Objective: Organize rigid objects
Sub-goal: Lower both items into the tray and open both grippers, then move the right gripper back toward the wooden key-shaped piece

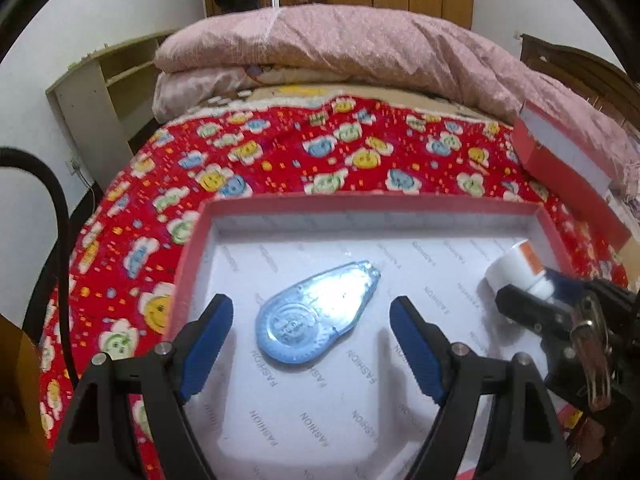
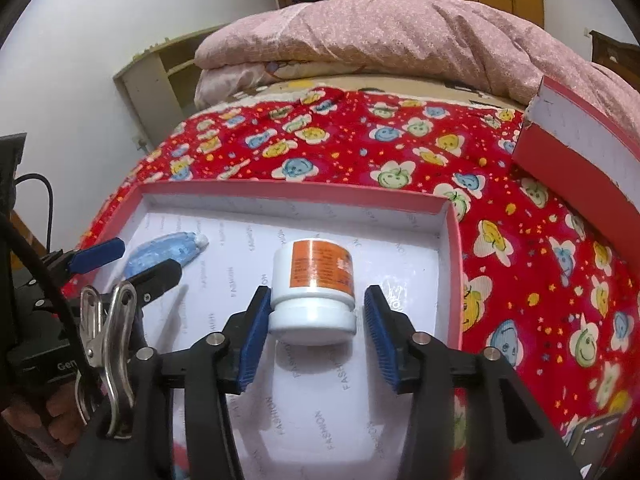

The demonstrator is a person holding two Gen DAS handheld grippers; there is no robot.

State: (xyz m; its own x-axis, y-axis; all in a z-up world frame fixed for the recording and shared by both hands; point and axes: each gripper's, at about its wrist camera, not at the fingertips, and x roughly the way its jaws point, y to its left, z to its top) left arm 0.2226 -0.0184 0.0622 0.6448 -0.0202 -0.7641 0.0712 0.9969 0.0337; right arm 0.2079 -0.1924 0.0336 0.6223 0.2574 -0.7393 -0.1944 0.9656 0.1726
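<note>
A blue translucent correction-tape dispenser [image 1: 316, 314] lies flat on the white floor of a shallow pink-rimmed box [image 1: 360, 202]. My left gripper [image 1: 312, 312] is open, its blue pads on either side of the dispenser, not touching it. A white bottle with an orange label [image 2: 314, 284] lies on its side in the same box [image 2: 296, 190], cap toward the camera. My right gripper [image 2: 316, 312] is open around the bottle's cap; the left pad sits at the bottle's edge, the right pad stands apart. The bottle also shows in the left wrist view [image 1: 518, 268], and the dispenser in the right wrist view [image 2: 166, 252].
The box lies on a bed with a red cartoon-print sheet [image 2: 520, 240]. A second red box part [image 2: 576, 152] leans at the right. A folded pink quilt [image 1: 340, 48] lies at the bed's far end. A shelf unit [image 1: 104, 80] stands at the left wall.
</note>
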